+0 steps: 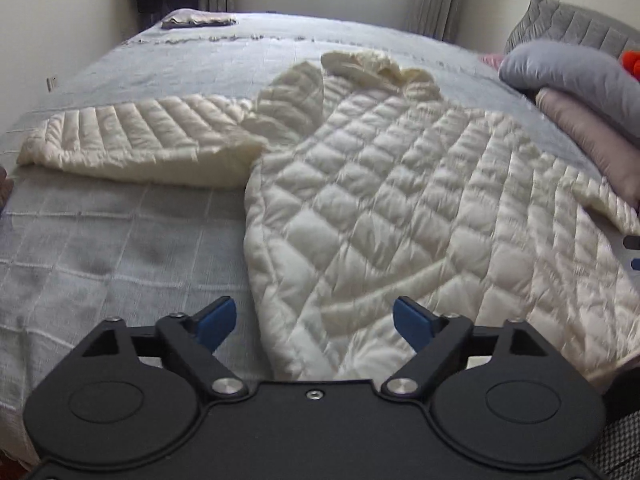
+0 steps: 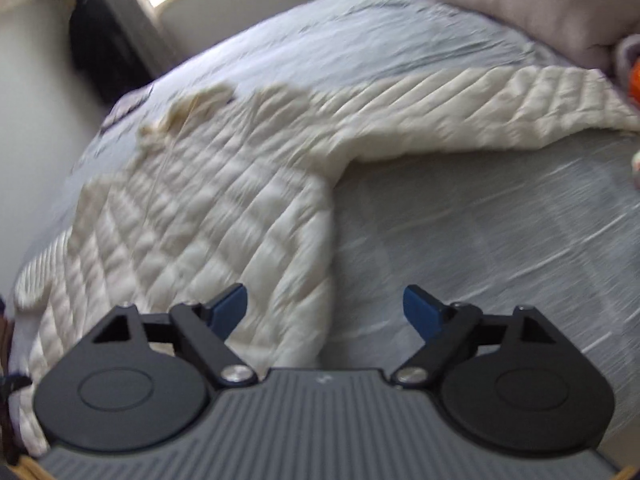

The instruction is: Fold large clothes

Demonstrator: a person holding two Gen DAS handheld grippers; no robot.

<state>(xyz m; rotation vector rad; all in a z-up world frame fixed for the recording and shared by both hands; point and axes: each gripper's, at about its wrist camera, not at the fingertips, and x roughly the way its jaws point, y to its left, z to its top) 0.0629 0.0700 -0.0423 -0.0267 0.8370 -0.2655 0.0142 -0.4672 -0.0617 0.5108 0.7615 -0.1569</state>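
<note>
A cream quilted jacket (image 1: 380, 200) lies spread flat on the bed, hood at the far end and one sleeve (image 1: 132, 136) stretched out to the left. My left gripper (image 1: 314, 320) hovers open over the jacket's near left hem, blue pads wide apart with nothing between them. In the right wrist view the same jacket (image 2: 200, 208) fills the left half, its other sleeve (image 2: 500, 108) reaching right toward the pillows. My right gripper (image 2: 325, 308) stands open above the jacket's near right edge, touching no cloth. That view is blurred.
The bed carries a pale grey-blue checked cover (image 1: 100, 248). Stacked grey and pink pillows (image 1: 580, 84) sit at the right beside a grey headboard (image 1: 576, 24). A small folded dark cloth (image 1: 198, 21) lies at the far end. Curtains and a window are beyond.
</note>
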